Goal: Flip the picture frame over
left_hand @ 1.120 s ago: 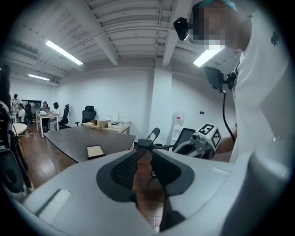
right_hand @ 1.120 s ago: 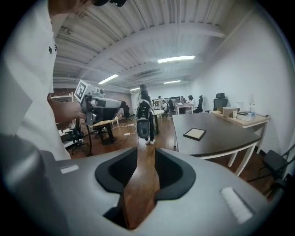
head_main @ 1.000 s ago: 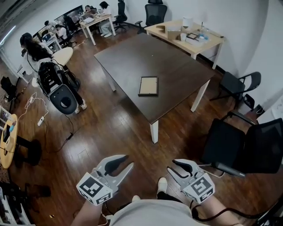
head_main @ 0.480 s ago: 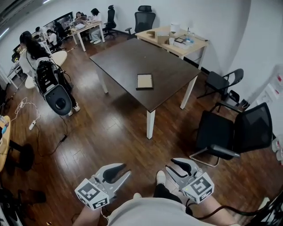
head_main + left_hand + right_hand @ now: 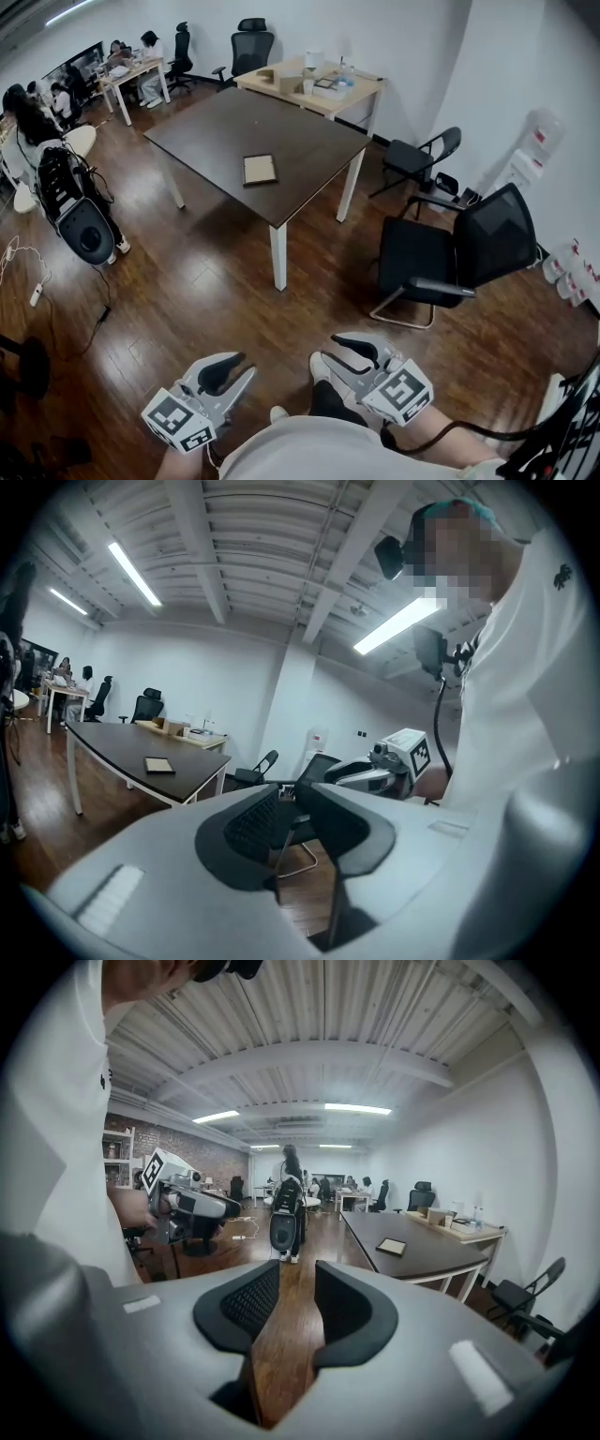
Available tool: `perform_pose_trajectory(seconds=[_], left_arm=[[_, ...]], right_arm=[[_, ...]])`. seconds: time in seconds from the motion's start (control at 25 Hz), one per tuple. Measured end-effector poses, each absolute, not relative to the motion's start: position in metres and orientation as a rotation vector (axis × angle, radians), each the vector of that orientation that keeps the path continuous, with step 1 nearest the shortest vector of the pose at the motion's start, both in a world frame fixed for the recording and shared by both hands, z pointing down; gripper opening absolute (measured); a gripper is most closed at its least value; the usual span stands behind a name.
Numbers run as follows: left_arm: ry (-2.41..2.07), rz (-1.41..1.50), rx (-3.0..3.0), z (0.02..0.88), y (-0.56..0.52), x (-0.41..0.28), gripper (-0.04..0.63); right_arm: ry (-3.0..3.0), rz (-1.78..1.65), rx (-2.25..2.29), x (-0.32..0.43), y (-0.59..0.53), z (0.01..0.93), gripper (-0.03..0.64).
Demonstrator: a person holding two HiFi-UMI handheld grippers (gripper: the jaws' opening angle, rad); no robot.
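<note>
Since earlier, the picture frame [image 5: 260, 170] on the worktop [image 5: 216, 127] has slid left in our view; our left tool [image 5: 234, 367] and right tool [image 5: 330, 349] stay narrowly parted, holding nothing.

A dark tabletop [image 5: 220, 122] on white legs stands on a wooden floor [image 5: 216, 281]. A picture frame [image 5: 260, 170] lies flat on it, alone, towards its near corner. Just behind stands a lighter tabletop [image 5: 302, 99] carrying boxes and small items too small to tell.
</note>
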State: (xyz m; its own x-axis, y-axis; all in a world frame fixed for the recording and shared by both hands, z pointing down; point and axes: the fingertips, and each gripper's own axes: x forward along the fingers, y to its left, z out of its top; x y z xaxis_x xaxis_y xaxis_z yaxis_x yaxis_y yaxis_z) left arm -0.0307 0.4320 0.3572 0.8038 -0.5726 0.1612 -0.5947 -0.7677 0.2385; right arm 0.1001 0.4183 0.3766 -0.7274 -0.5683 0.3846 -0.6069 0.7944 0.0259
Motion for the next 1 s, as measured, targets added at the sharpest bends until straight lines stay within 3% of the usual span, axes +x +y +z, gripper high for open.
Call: perform_pose_trajectory(seconds=[1.0], left_arm=[[-0.83, 0.13, 2.744, 0.368, 0.42, -0.045, 0.1]], right_arm=[[-2.62, 0.093, 0.918, 0.067, 0.416, 0.368, 0.121]])
